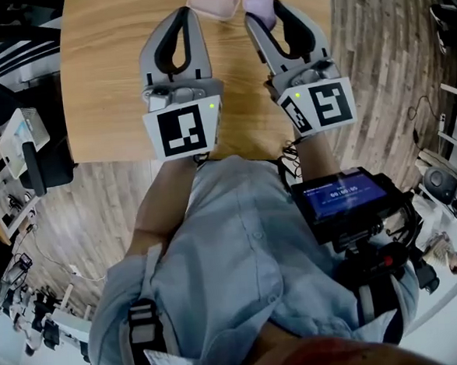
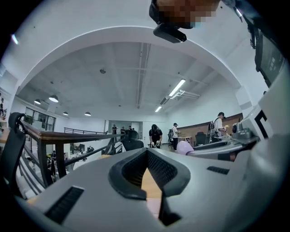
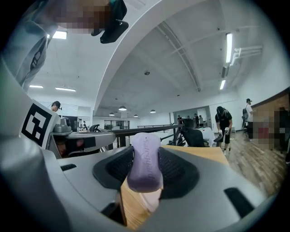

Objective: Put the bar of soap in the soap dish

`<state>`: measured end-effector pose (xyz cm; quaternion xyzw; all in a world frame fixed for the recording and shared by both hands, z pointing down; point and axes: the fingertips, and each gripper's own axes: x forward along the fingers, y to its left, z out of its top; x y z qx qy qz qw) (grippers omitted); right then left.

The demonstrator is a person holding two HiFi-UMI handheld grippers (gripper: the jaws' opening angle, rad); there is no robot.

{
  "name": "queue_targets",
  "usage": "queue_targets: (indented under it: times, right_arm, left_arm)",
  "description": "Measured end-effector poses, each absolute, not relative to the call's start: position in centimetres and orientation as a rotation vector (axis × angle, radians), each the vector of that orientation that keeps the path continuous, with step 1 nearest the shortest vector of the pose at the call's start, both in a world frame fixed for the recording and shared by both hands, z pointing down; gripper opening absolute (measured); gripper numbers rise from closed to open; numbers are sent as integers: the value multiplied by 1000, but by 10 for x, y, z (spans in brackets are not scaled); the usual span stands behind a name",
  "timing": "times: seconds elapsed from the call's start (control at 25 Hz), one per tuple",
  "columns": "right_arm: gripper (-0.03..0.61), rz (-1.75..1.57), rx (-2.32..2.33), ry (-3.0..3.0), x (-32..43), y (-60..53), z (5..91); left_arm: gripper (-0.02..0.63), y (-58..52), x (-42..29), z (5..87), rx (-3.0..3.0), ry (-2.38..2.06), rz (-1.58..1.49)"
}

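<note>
The purple bar of soap (image 1: 259, 4) is clamped between the jaws of my right gripper (image 1: 265, 11), held above the wooden table (image 1: 112, 84) at its far side. In the right gripper view the soap (image 3: 146, 170) stands on end in the right gripper (image 3: 145, 158). The pink soap dish (image 1: 214, 1) lies on the table just left of the soap, and a pale pink patch of it (image 3: 152, 201) shows below the bar. My left gripper (image 1: 181, 13) is shut on nothing, its tips close to the dish's near-left side. The soap (image 2: 185, 147) appears to the right in the left gripper view.
The table's near edge (image 1: 133, 157) runs just in front of the person's body. A black office chair (image 1: 44, 163) stands at the left on the wooden floor (image 1: 391, 57). A black device with a blue screen (image 1: 345, 197) hangs at the person's chest. Several people stand far off in the hall.
</note>
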<state>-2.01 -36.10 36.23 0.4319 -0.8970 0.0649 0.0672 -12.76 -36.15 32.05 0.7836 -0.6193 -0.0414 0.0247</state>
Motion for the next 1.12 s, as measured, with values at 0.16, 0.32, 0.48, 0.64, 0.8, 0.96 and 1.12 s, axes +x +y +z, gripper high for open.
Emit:
queue_targets:
  times: [0.16, 0.32, 0.48, 0.64, 0.8, 0.96, 1.12]
  right_arm:
    - [186, 207, 1313, -2687, -18, -359, 365]
    - [186, 222, 1319, -2663, -14, -356, 372]
    - [186, 232, 1307, -2632, -14, -351, 380]
    - [186, 246, 1291, -2601, -15, -348, 389]
    - [186, 262, 1277, -2568, -14, -344, 396]
    - [186, 247, 1254, -2521, -12, -341, 401]
    - [186, 227, 1216, -2469, -16, -338, 408]
  left_arm:
    - [6, -358, -125, 315, 2422, -1894, -123]
    - [6, -353, -119, 314, 2423, -1870, -111]
    - [6, -351, -120, 312, 2413, -1855, -103]
    - [6, -349, -122, 309, 2401, -1853, -92]
    - [6, -346, -121, 306, 2390, -1838, -91]
    - [6, -344, -120, 303, 2392, -1818, -89]
    - [6, -344, -126, 302, 2375, -1825, -92]
